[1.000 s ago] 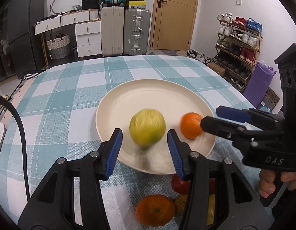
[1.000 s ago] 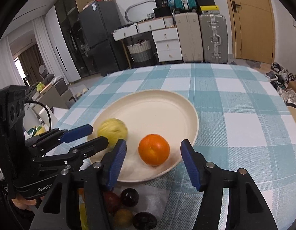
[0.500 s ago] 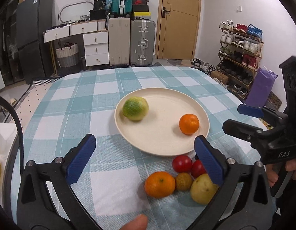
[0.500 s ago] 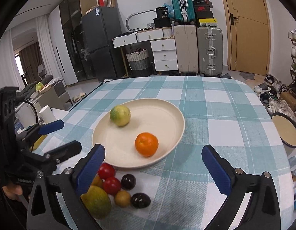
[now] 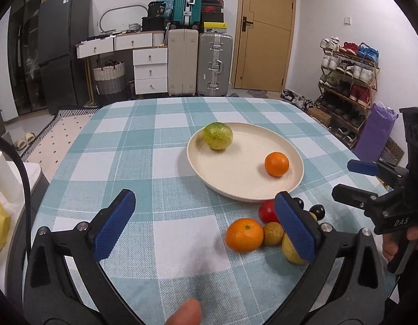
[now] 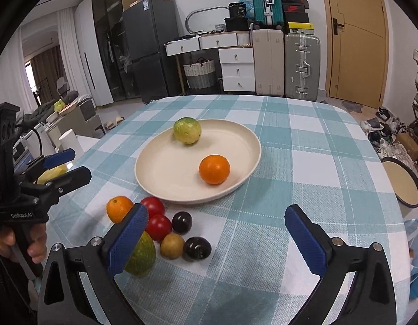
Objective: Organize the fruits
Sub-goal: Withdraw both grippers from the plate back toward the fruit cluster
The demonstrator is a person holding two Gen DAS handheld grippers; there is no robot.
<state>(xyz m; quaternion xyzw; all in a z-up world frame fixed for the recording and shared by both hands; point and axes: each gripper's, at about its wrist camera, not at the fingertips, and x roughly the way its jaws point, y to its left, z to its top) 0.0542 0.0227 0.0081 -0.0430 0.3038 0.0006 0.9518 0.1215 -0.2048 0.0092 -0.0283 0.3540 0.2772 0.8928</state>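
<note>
I see a green-yellow fruit [image 6: 187,130] and an orange [image 6: 214,169] on the cream plate [image 6: 165,173], with loose fruits [image 6: 165,227] just beside its near rim. My left gripper [image 5: 203,227] and right gripper [image 6: 217,239] are both spread wide over the checked tablecloth [image 6: 303,162], holding nothing.

Left gripper [image 5: 203,224]: black plastic frame showing silver screws, blue textured pads [image 5: 114,226]. Right gripper [image 6: 214,241]: matching build, white "DAS" lettering showing at right of left-wrist frame.
</note>
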